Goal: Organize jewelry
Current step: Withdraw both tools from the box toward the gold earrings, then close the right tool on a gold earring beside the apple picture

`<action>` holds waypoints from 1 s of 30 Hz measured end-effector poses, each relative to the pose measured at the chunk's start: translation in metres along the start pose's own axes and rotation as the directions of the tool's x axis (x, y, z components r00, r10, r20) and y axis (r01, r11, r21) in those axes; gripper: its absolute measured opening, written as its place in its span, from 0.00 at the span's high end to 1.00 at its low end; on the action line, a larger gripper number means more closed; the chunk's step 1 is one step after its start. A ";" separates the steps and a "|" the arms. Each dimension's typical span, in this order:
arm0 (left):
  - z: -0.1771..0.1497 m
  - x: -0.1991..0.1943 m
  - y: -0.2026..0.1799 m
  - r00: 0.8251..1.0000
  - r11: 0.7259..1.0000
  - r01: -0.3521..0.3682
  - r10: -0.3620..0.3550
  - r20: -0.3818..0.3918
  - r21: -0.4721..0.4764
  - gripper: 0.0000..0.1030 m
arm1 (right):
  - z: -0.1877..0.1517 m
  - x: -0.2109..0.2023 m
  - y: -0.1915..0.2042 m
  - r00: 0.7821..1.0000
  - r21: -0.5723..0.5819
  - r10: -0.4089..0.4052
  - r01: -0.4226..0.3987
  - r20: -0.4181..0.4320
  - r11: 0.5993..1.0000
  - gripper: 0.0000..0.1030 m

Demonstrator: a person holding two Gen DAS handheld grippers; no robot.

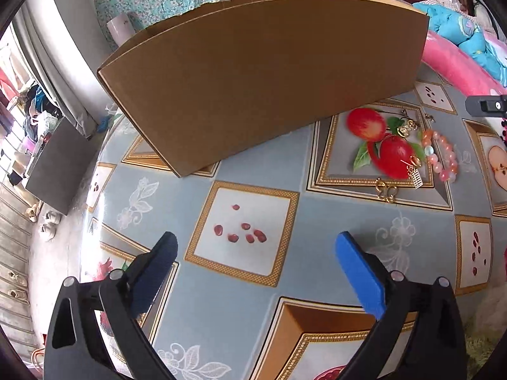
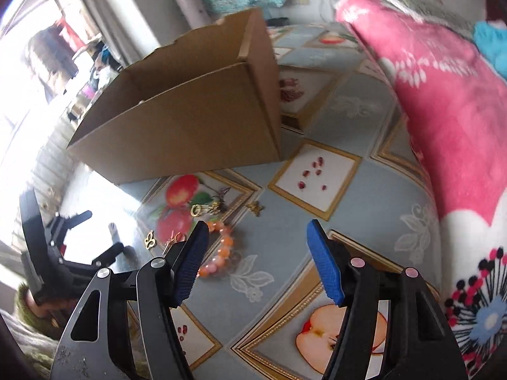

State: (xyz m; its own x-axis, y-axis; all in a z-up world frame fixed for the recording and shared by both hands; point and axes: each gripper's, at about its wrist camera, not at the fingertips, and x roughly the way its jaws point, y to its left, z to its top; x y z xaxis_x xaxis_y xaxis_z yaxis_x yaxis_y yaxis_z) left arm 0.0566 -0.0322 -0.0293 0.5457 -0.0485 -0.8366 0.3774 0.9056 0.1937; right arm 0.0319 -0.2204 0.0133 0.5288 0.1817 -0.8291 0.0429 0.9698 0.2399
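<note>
- The cardboard box [image 2: 177, 117] is the landmark: open-topped, standing on the patterned tablecloth [image 1: 202, 171]. The jewelry lies in a loose cluster on the cloth just in front of the box's near right corner, none of it visibly inside. Its tall front wall is the biggest risk, I judge: a piece carried low could catch the rim and drop outside.
- The pink blanket [image 2: 450, 101] bulges close on the right of the box, well beside the cluster. A wide swing of the right hand could brush it and drag it over the pieces.
- The orange bead bracelet [image 2: 221, 253] lies nearest the viewer, farthest from the box. Being round and smooth, it may roll out of a pinch taken off-centre.
- The gold earrings [image 1: 412, 161] and the gold butterfly charm [image 1: 386, 190], between bracelet and box, are thin and flat; the pads may slide over them or push them along the glossy cloth.
- The right gripper [image 2: 256, 231] tilts steeply down in front of the box, jaws apart and empty, the bracelet just beside its left finger.
- The left gripper [image 1: 256, 247] also points steeply down, left of the cluster, jaws wide apart over bare cloth, holding nothing.
</note>
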 end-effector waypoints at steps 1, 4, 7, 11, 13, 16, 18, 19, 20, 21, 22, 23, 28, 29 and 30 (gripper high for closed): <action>-0.001 0.000 0.000 1.000 1.000 0.003 -0.003 0.007 -0.002 0.04 | 0.000 0.001 0.008 1.000 -0.037 -0.011 0.011 0.003 0.999 0.40; -0.003 -0.001 0.005 1.000 0.999 0.014 -0.014 -0.001 -0.039 0.04 | -0.002 0.012 0.033 0.997 -0.172 -0.083 0.082 0.000 0.982 0.41; -0.003 0.005 0.016 0.997 0.991 0.055 -0.060 -0.041 -0.122 0.04 | -0.007 0.029 0.047 0.985 -0.285 -0.175 0.165 -0.007 0.944 0.44; -0.005 0.010 0.025 0.992 0.981 0.095 -0.107 -0.067 -0.168 0.04 | -0.016 0.041 0.044 0.970 -0.347 -0.239 0.209 -0.047 0.914 0.50; -0.007 0.009 0.025 0.992 0.981 0.100 -0.112 -0.062 -0.165 0.04 | -0.017 0.037 0.036 0.966 -0.340 -0.252 0.222 -0.048 0.914 0.50; -0.007 0.009 0.028 0.993 0.981 0.104 -0.113 -0.046 -0.163 0.04 | -0.016 0.032 0.016 0.949 -0.302 -0.312 0.285 -0.043 0.910 0.50; -0.008 0.009 0.028 0.993 0.981 0.106 -0.114 -0.039 -0.161 0.04 | -0.013 0.025 0.004 0.945 -0.251 -0.325 0.305 -0.040 0.919 0.50; -0.008 0.010 0.032 0.993 0.981 0.107 -0.114 -0.037 -0.162 0.04 | -0.012 0.019 0.000 0.950 -0.222 -0.311 0.297 -0.033 0.929 0.50; -0.008 0.010 0.033 0.993 0.981 0.107 -0.114 -0.036 -0.164 0.04 | -0.010 0.012 -0.003 0.958 -0.195 -0.285 0.276 -0.020 0.941 0.50; -0.009 0.010 0.033 0.993 0.980 0.107 -0.114 -0.036 -0.165 0.04 | -0.008 0.005 -0.003 0.966 -0.173 -0.258 0.253 -0.001 0.952 0.50; -0.006 0.010 0.030 0.993 0.981 0.107 -0.114 -0.035 -0.165 0.04 | -0.008 -0.002 -0.001 0.972 -0.159 -0.235 0.234 0.013 0.959 0.50; -0.006 0.009 0.031 0.993 0.980 0.107 -0.114 -0.030 -0.166 0.04 | -0.007 -0.009 0.002 0.981 -0.142 -0.192 0.195 0.033 0.970 0.50; -0.007 0.008 0.029 0.993 0.981 0.113 -0.116 -0.012 -0.159 0.04 | -0.004 -0.013 0.031 0.999 -0.120 0.018 -0.012 0.045 0.993 0.50; -0.007 0.008 0.029 0.993 0.981 0.115 -0.118 -0.006 -0.155 0.04 | -0.006 -0.009 0.039 0.998 -0.121 0.050 -0.046 0.031 0.992 0.50; -0.009 0.009 0.030 0.993 0.981 0.117 -0.118 -0.001 -0.152 0.04 | -0.010 -0.002 0.048 0.997 -0.124 0.079 -0.077 0.007 0.989 0.51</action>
State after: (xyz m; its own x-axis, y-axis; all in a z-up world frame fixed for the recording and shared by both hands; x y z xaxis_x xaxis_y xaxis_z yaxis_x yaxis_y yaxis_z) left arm 0.0659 -0.0023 -0.0353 0.4961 -0.1548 -0.8543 0.3203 0.9472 0.0144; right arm 0.0244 -0.1726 0.0221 0.5367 0.2563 -0.8039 -0.1038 0.9656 0.2386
